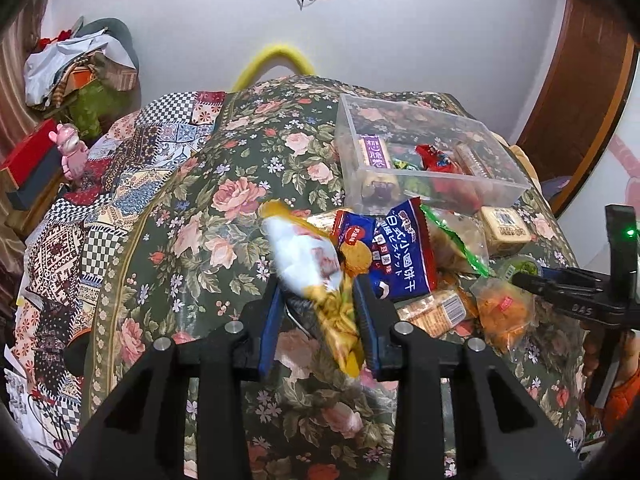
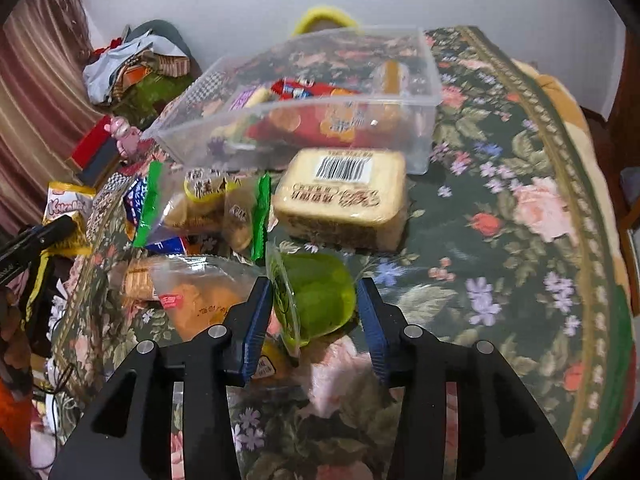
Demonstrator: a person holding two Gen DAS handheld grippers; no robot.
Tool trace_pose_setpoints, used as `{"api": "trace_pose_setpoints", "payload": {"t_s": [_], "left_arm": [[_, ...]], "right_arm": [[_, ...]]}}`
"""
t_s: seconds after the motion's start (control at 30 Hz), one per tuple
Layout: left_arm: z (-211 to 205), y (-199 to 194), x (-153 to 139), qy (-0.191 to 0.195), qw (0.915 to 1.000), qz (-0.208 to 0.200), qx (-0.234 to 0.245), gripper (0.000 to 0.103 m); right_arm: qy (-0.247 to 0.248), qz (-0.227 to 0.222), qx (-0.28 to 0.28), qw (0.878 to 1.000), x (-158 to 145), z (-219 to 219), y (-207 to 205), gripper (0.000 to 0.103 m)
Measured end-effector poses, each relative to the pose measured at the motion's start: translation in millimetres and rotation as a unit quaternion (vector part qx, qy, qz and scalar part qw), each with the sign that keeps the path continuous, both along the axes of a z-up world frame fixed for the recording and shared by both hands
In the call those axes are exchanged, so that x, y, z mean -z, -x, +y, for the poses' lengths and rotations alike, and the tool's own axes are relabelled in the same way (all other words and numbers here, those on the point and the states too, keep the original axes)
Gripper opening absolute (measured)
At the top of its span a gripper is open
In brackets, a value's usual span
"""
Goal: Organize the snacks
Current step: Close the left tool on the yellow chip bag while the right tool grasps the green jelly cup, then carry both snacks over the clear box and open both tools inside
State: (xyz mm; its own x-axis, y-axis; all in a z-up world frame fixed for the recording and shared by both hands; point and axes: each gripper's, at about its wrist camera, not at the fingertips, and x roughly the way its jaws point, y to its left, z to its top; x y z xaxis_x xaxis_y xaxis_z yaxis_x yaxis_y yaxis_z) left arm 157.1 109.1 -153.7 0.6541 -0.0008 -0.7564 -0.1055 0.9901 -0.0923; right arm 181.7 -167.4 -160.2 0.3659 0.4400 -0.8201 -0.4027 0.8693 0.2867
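Note:
My left gripper (image 1: 320,308) is shut on a yellow and white snack packet (image 1: 308,256) and holds it above the floral tablecloth (image 1: 224,216). In the right wrist view that packet (image 2: 66,204) shows at the far left. My right gripper (image 2: 314,310) stands open around a green jelly cup (image 2: 320,292) lying on its side; the left pad is at its lid and a thin gap shows at the right pad. Behind stands a clear plastic box (image 2: 320,100) with several snacks inside, which is also at the back right of the left wrist view, clear plastic box (image 1: 440,174).
Loose snacks lie in front of the box: a blue biscuit packet (image 1: 404,256), a beige cake pack (image 2: 344,196), an orange bun packet (image 2: 200,300), a green-edged bag (image 2: 200,204). A pink toy (image 1: 72,152), a red box (image 1: 28,156) and piled bags (image 1: 80,68) sit left of the table.

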Motion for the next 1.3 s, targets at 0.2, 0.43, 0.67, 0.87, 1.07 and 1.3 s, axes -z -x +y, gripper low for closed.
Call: {"api": "trace_pose_setpoints", "payload": {"t_s": [0.2, 0.43, 0.67, 0.87, 1.07, 1.3], "left_arm": [[0.0, -7.9, 8.1, 0.006, 0.9998, 0.017, 0.006, 0.023], [-0.8, -8.9, 4.5, 0.005, 0.9999, 0.008, 0.008, 0.022], [-6.6, -19.2, -18.6, 0.004, 0.9997, -0.019, 0.017, 0.022], [-16.5, -36.3, -40.4, 0.001, 0.9984, -0.045, 0.032, 0.022], [-28.3, -59.8, -56.0, -0.003, 0.9966, -0.067, 0.047, 0.022], [-39.4, -95.7, -59.0, -0.003, 0.9955, -0.074, 0.060, 0.022]], "right_arm": [[0.000, -0.019, 0.000, 1.000, -1.0, 2.1, 3.8, 0.039], [-0.003, -0.043, 0.006, 0.999, -19.9, -6.8, 12.7, 0.039], [-0.021, -0.089, 0.008, 0.996, -59.4, -6.9, 9.8, 0.039], [-0.027, -0.120, 0.012, 0.992, -79.3, -0.2, -5.9, 0.039], [-0.033, -0.137, 0.018, 0.990, -92.3, 5.5, -25.8, 0.039], [-0.031, -0.147, 0.007, 0.989, -96.7, 26.5, -51.1, 0.039]]}}
